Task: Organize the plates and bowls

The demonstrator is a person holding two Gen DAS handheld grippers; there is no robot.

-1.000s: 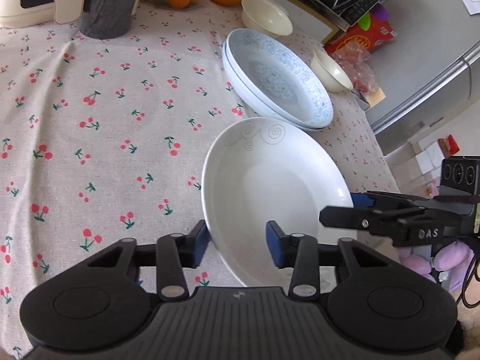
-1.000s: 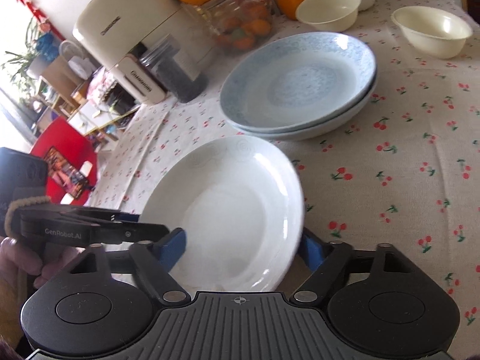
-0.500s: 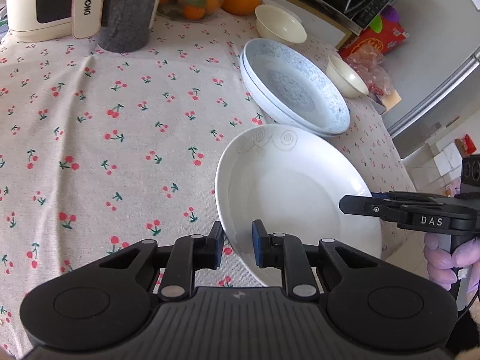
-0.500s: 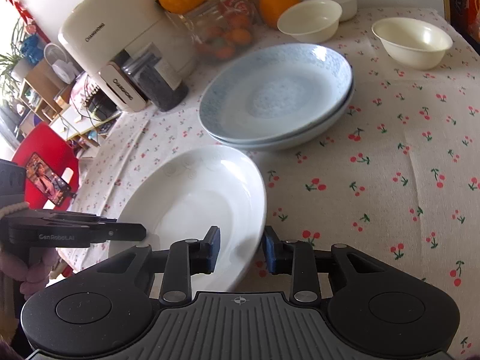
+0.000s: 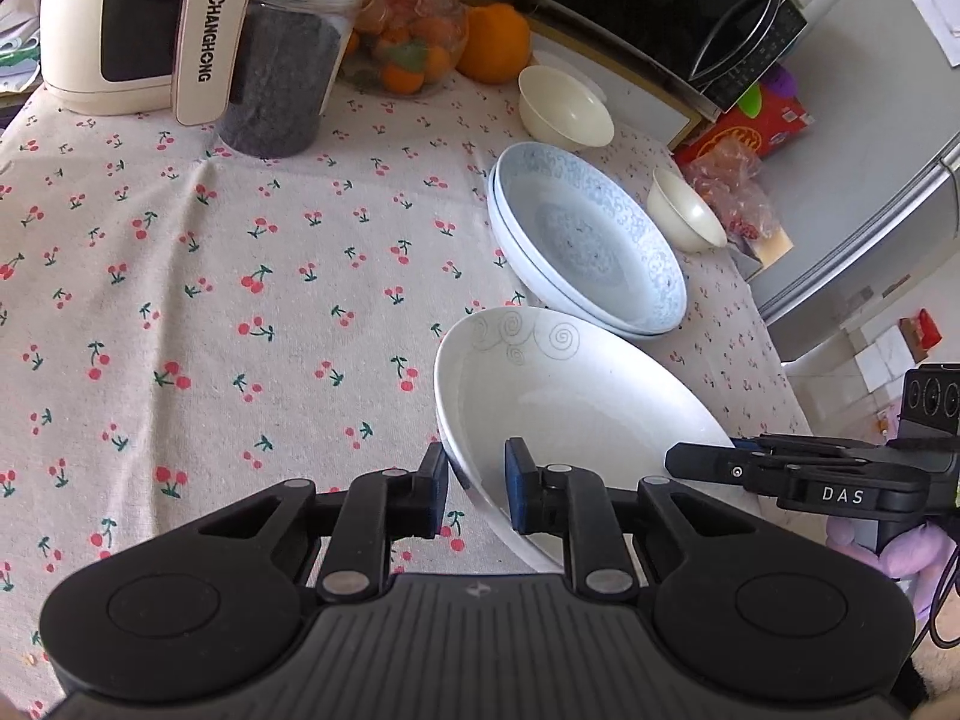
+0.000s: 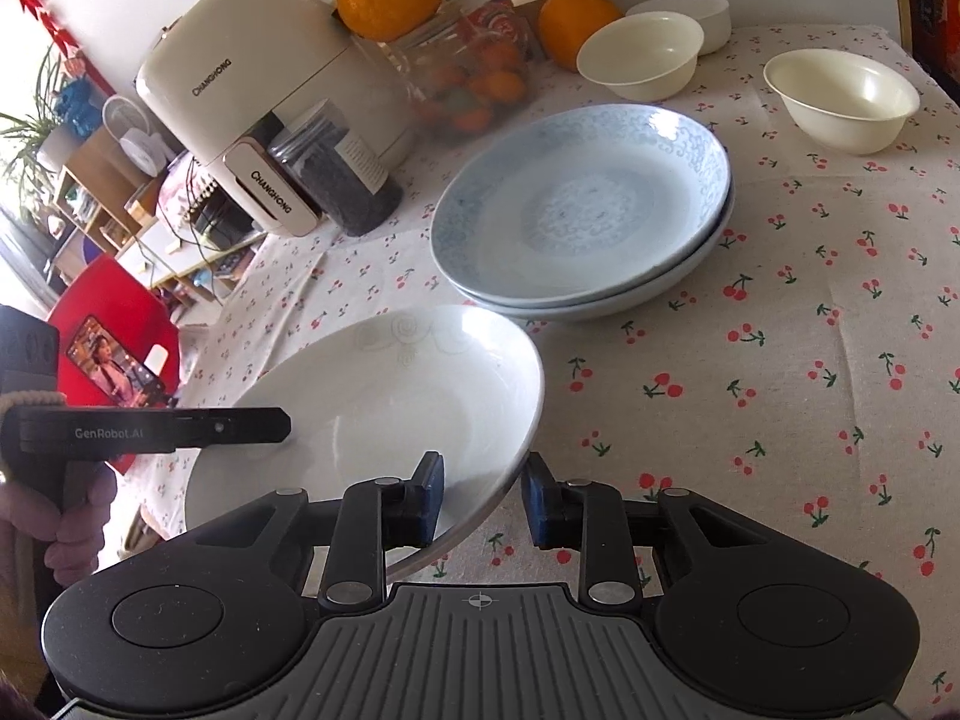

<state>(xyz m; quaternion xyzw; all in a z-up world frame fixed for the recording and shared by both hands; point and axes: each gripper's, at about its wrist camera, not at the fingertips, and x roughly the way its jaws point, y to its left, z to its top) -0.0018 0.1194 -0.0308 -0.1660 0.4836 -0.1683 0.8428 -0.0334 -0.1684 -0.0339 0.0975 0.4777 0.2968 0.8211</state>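
A white plate (image 5: 576, 402) with grey swirl marks is held between my two grippers above the cherry-print tablecloth. My left gripper (image 5: 477, 489) is shut on its near-left rim. My right gripper (image 6: 483, 495) is shut on its opposite rim, and the plate also shows in the right wrist view (image 6: 384, 402). Just beyond it sit two stacked blue-patterned plates (image 5: 588, 246), which also show in the right wrist view (image 6: 582, 210). Small cream bowls stand behind them: one (image 6: 639, 57) at the back, one (image 6: 843, 99) to the right, another (image 6: 702, 15) farther back.
A cream appliance (image 5: 120, 30), a dark jar (image 5: 282, 60), a jar of sweets (image 5: 414, 30) and oranges (image 5: 492, 42) line the table's back. A microwave (image 5: 648, 6) stands behind. The table edge (image 5: 774, 360) runs along the right, near the white plate.
Both grippers closed from open onto the white plate's rim. The plate has since risen off the cloth and both views have pulled up and back.
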